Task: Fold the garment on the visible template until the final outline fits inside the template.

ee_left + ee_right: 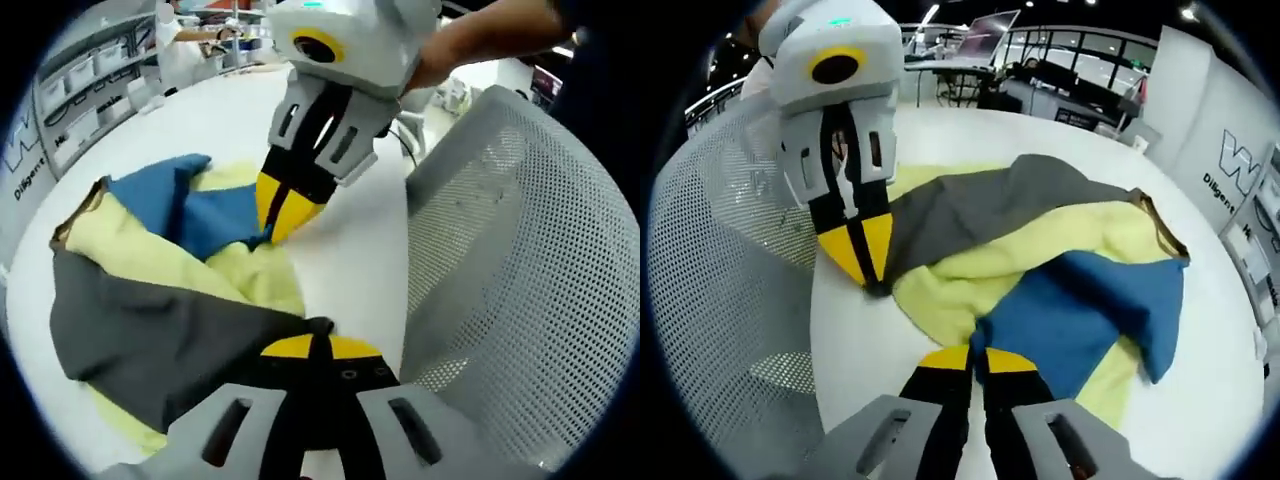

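A crumpled garment (150,320) of grey, pale yellow and blue panels lies on the white table (350,260). My left gripper (320,347) is shut on the garment's grey edge at the near side of the left gripper view. Opposite it, my right gripper (285,215) comes down from the top, held by a hand, and pinches the cloth where blue meets yellow. In the right gripper view the garment (1060,250) spreads to the right, my right gripper (978,358) is shut on its blue and yellow edge, and my left gripper (865,265) grips the grey corner.
A grey mesh chair (520,260) presses against the table's edge beside both grippers, and it shows again as the chair (730,280). Shelves with bins (90,90) stand beyond the table. Desks and monitors (980,50) fill the background.
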`<control>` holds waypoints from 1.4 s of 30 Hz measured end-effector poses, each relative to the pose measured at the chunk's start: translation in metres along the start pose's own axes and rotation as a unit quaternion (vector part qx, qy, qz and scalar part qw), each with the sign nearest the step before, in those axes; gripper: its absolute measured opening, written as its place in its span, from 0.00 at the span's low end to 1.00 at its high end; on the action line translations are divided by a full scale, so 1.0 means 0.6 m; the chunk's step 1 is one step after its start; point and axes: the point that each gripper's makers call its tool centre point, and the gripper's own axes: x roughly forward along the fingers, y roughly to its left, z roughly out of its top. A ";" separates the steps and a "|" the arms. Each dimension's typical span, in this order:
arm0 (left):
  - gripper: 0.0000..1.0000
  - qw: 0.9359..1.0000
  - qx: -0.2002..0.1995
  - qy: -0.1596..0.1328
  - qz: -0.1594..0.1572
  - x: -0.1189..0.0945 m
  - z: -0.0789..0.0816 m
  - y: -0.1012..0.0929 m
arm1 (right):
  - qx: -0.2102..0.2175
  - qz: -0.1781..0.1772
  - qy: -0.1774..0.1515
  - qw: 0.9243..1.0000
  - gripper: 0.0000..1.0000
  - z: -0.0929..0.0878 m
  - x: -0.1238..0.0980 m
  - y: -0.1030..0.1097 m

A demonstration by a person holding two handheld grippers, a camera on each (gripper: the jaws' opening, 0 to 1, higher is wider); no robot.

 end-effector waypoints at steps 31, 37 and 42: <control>0.00 0.972 -0.123 -0.127 0.158 -0.225 0.021 0.211 | 0.083 -0.052 -0.067 0.993 0.00 0.045 -0.089 -0.102; 0.00 0.959 -0.140 -0.141 0.203 -0.281 0.015 0.269 | 0.097 -0.100 -0.080 0.987 0.00 0.050 -0.139 -0.172; 0.00 0.947 -0.156 -0.151 0.235 -0.320 0.006 0.304 | 0.111 -0.124 -0.089 0.982 0.00 0.050 -0.171 -0.208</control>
